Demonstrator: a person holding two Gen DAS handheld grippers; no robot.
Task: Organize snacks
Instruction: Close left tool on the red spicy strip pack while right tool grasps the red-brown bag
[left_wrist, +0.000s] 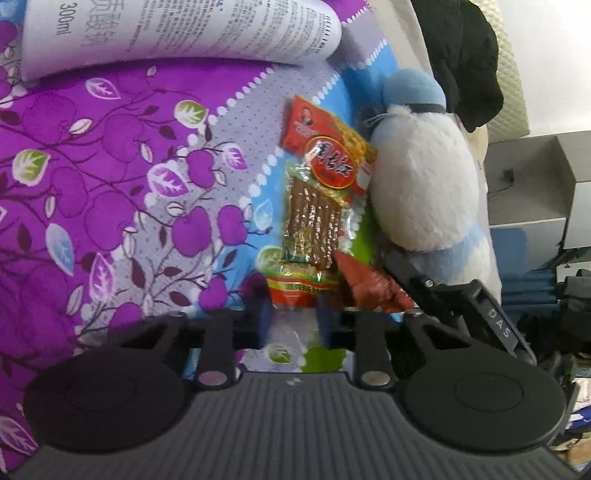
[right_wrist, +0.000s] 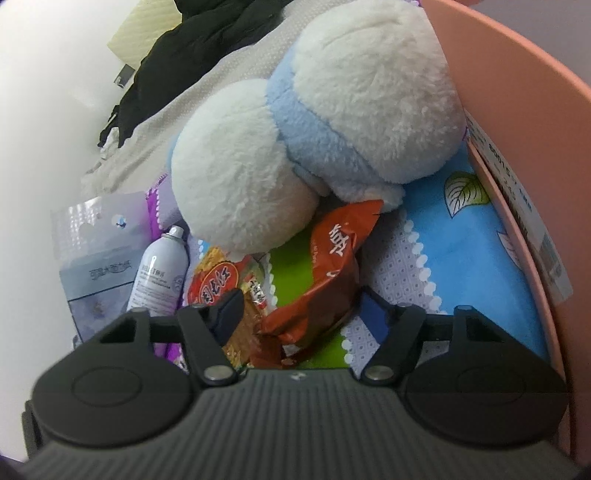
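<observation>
A clear packet of brown spicy strips with a red label (left_wrist: 321, 206) lies on the flowered sheet against a plush toy (left_wrist: 417, 184). My left gripper (left_wrist: 295, 314) is low over its bottom edge. The jaws stand narrow, and sheet shows in the gap between them. A puffed red-brown snack bag (right_wrist: 332, 273) lies partly on the strip packet (right_wrist: 225, 280) under the plush toy (right_wrist: 295, 129). My right gripper (right_wrist: 303, 314) straddles this bag, with a slim gap showing beside the left finger. In the left wrist view, a right gripper finger (left_wrist: 402, 273) sits beside the bag (left_wrist: 369, 288).
A white 300 ml bottle (left_wrist: 166, 33) lies at the top of the sheet. A small spray can (right_wrist: 162, 273) and a pale blue pouch (right_wrist: 99, 258) lie to the left. A pink tub wall (right_wrist: 517, 110) rises on the right. Black clothing (left_wrist: 461, 55) lies behind the toy.
</observation>
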